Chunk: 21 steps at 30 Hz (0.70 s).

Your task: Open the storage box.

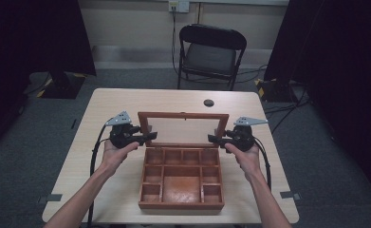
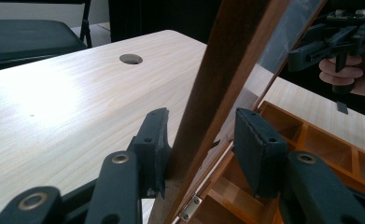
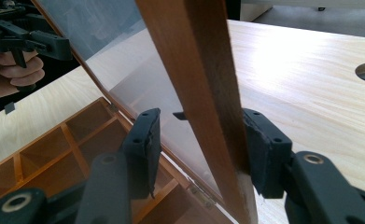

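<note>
High view, wooden box [image 1: 181, 183] at the near middle of the table [image 1: 107, 107], compartments empty, glass lid [image 1: 183, 129] upright at its far edge, left claw [image 1: 151, 137] and right claw [image 1: 212, 138] at the lid's side rails, left gripper view, jaws spread around the lid [image 2: 217, 88] frame, one pad touching, right gripper view, jaws spread around the frame [image 3: 203, 93], one pad touching, no writing readable.
</note>
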Tool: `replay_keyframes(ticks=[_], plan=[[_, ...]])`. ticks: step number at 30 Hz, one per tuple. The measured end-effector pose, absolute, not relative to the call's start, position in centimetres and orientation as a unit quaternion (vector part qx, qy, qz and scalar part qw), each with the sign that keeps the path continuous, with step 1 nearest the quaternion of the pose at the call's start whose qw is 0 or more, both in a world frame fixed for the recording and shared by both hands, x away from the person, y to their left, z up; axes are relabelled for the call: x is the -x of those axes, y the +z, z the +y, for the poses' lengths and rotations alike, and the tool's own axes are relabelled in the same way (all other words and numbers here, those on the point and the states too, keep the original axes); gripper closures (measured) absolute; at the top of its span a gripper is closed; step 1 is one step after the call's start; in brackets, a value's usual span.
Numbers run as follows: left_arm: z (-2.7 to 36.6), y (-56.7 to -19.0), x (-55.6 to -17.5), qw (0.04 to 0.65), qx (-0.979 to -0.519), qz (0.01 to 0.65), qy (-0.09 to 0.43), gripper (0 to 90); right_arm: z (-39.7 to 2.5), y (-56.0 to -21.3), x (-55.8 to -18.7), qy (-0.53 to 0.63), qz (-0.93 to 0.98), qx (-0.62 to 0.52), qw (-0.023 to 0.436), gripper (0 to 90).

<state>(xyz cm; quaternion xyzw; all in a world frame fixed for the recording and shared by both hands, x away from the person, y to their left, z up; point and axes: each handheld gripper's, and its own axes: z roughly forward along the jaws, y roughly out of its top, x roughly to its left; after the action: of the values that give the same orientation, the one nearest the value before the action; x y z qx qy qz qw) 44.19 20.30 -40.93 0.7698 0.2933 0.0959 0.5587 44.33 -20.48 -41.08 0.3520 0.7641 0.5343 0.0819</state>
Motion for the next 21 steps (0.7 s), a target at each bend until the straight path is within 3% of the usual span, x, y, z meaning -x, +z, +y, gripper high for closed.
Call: replay_keyframes(ticks=[21], plan=[[20.6,-42.4,-45.2,0.549,-0.768,0.315,0.097,59.3,-20.2,-41.5,-45.2,0.536,0.757,-0.361,0.092,47.5]])
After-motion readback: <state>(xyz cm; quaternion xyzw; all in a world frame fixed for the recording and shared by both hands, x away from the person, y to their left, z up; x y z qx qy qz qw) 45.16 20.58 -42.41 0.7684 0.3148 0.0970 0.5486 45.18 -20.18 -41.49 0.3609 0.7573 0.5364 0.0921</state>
